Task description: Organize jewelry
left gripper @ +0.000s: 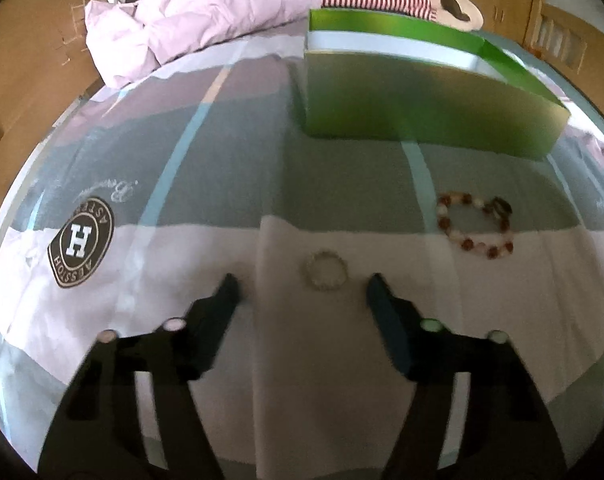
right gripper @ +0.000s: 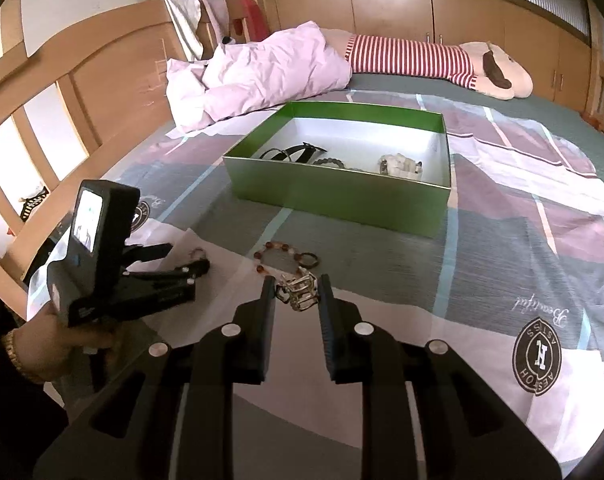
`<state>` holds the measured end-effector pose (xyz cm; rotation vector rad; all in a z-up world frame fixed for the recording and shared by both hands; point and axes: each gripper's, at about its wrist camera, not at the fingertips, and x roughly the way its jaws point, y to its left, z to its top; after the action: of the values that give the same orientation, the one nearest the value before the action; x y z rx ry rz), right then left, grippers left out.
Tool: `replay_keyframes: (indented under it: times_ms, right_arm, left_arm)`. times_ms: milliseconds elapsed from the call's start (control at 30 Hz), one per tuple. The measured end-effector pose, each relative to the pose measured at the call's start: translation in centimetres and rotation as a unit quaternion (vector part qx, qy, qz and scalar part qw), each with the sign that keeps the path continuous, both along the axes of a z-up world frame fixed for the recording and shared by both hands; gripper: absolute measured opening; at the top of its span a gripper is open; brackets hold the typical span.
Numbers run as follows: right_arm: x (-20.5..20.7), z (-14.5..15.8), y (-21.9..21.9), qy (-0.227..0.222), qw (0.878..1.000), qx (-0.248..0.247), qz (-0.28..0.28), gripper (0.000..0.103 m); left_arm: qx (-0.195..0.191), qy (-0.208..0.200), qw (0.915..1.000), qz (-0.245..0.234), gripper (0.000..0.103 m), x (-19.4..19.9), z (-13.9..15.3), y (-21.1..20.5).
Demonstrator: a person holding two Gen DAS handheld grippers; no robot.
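Note:
A green box (right gripper: pixel 333 196) stands open on the bed; it also shows in the left wrist view (left gripper: pixel 421 112). It holds a black strap (right gripper: pixel 294 154), a dark bracelet (right gripper: pixel 329 162) and a pale piece (right gripper: pixel 399 166). My left gripper (left gripper: pixel 302 284) is open just behind a small pale bead bracelet (left gripper: pixel 323 270); it also shows in the right wrist view (right gripper: pixel 194 266). A red-and-white bead bracelet (left gripper: pixel 475 222) lies to the right, also in the right wrist view (right gripper: pixel 282 258). My right gripper (right gripper: pixel 294 292) is shut on a metal link bracelet (right gripper: pixel 298 292), held above the sheet.
A crumpled pink quilt (right gripper: pixel 262 72) and a striped plush toy (right gripper: pixel 441 64) lie at the far end of the bed. A wooden bed rail (right gripper: pixel 82 92) runs along the left. The patterned sheet (right gripper: pixel 521 220) spreads right of the box.

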<state>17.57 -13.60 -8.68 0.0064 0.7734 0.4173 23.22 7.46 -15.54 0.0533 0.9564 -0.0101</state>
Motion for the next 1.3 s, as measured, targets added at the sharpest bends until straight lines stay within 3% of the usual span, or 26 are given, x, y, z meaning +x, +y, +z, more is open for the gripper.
replay_keyframes:
  times_ms: [33, 133, 200, 367, 500, 533, 667, 767, 833, 1300]
  right_arm:
    - [0.0, 0.0, 0.0, 0.0, 1.0, 0.0, -0.001, 0.021]
    - [0.0, -0.2, -0.3, 0.004, 1.0, 0.001, 0.0, 0.021]
    - [0.0, -0.2, -0.4, 0.006, 1.0, 0.001, 0.002, 0.021]
    - [-0.1, -0.3, 0.0, 0.007, 1.0, 0.0, 0.007, 0.021]
    - [-0.1, -0.3, 0.3, 0.007, 1.0, -0.001, 0.012, 0.021]
    - [-0.1, -0.3, 0.2, 0.007, 1.0, 0.0, 0.012, 0.021]
    - [-0.1, -0.3, 0.0, 0.008, 1.0, 0.0, 0.011, 0.021]
    - [-0.1, -0.3, -0.1, 0.008, 1.0, 0.0, 0.011, 0.021]
    - [-0.1, -0.2, -0.2, 0.008, 1.0, 0.0, 0.01, 0.021]
    - [-0.3, 0.1, -0.3, 0.006, 1.0, -0.002, 0.013, 0.021]
  left_arm:
    - [-0.001, -0.003, 1.0, 0.0, 0.048, 0.1, 0.1, 0.0]
    - [0.005, -0.002, 1.0, -0.005, 0.045, 0.6, 0.0, -0.4]
    - [0.013, -0.009, 0.9999, -0.005, 0.037, 0.6, 0.2, -0.4]
    - [0.016, -0.03, 0.9991, -0.024, 0.036, 0.3, 1.4, -1.3]
    - [0.026, -0.009, 0.9991, -0.031, 0.046, 0.3, -0.1, -1.7]
    - [0.024, -0.01, 0.9993, -0.028, 0.05, 0.4, -0.3, -1.4]
    - [-0.001, -0.007, 0.9998, -0.017, 0.051, 0.7, -0.4, -0.6]
    - [0.007, -0.012, 0.9996, -0.022, 0.038, 0.6, -0.3, -0.8]
    - [0.014, -0.015, 0.9995, -0.025, 0.021, 0.7, -0.2, -1.0]
    - [0.008, -0.024, 0.9996, 0.011, 0.021, 0.9, 1.5, 1.3]
